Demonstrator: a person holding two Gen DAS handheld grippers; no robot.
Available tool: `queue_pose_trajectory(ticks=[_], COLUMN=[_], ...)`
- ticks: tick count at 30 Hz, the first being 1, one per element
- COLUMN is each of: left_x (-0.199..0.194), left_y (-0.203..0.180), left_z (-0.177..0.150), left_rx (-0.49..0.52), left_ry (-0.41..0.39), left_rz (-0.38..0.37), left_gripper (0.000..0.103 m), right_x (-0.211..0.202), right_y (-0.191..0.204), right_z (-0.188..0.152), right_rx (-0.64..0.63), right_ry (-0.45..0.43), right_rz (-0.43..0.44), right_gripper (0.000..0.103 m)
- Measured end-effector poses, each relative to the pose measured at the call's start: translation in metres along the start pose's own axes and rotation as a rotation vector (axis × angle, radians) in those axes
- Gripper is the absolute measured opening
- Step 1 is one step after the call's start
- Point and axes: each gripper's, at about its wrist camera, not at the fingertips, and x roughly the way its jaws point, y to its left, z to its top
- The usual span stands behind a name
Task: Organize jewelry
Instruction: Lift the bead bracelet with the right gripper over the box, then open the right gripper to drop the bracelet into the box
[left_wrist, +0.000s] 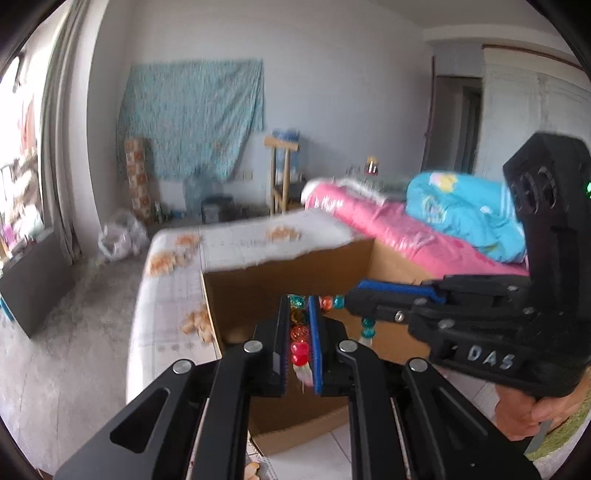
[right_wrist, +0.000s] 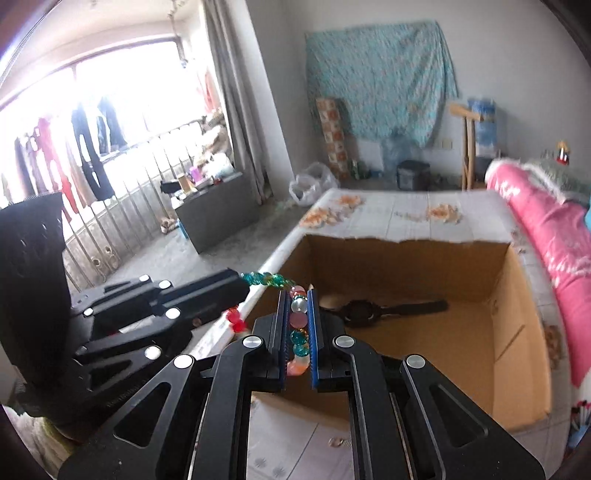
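A home bedroom — bed (right_wrist: 406, 218), pink quilt (right_wrist: 535, 236), hanging laundry (right_wrist: 74, 158).

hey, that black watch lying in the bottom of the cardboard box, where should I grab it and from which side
Probably the watch by its round case in the middle, coming straight down from above. It lies flat on the floor of the box, straps stretched out left and right, so fingers closing across the case from front and back should catch the thickest part. The box walls block any sideways approach.

Black grippers (left_wrist: 299, 332), blue-padded fingers (right_wrist: 314, 332)
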Motion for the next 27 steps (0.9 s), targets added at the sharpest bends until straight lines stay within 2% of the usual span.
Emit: queue_pose_trajectory(ticks=[5,10,11,13,20,27], left_x=[0.044,0.055,0.058,0.063,0.060,0.033], left_y=[0.013,0.014,0.014,0.016,0.018,0.016], left_z=[-0.015,-0.024,-0.025,-0.029,-0.028,-0.031], left_rx=[-0.047,-0.042,-0.039,-0.040,-0.052,-0.056], left_ry=[0.134,0.173,0.180,0.194,0.168,0.113], left_rz=[0.009,0.016,0.022,0.030,0.054,0.068], left_gripper=[0.009,0.010,0.010,0.010,0.010,0.010], right_x=[0.042,0.065,0.067,0.068,0.054,0.020], right_y=[-0.020,-0.024,-0.026,-0.029,-0.043,-0.040], right_z=[-0.008,-0.017,-0.018,-0.018,-0.017,-0.023], right_rx=[0.057,0.063,0.065,0.071,0.119,0.132], right_ry=[0.128,0.223,0.232,0.229,0.194,0.114], right_rz=[0.006,0.004,0.001,-0.009,-0.024,-0.038], right_gripper=[0.007,0.008,0.011,0.012,0.013,0.019])
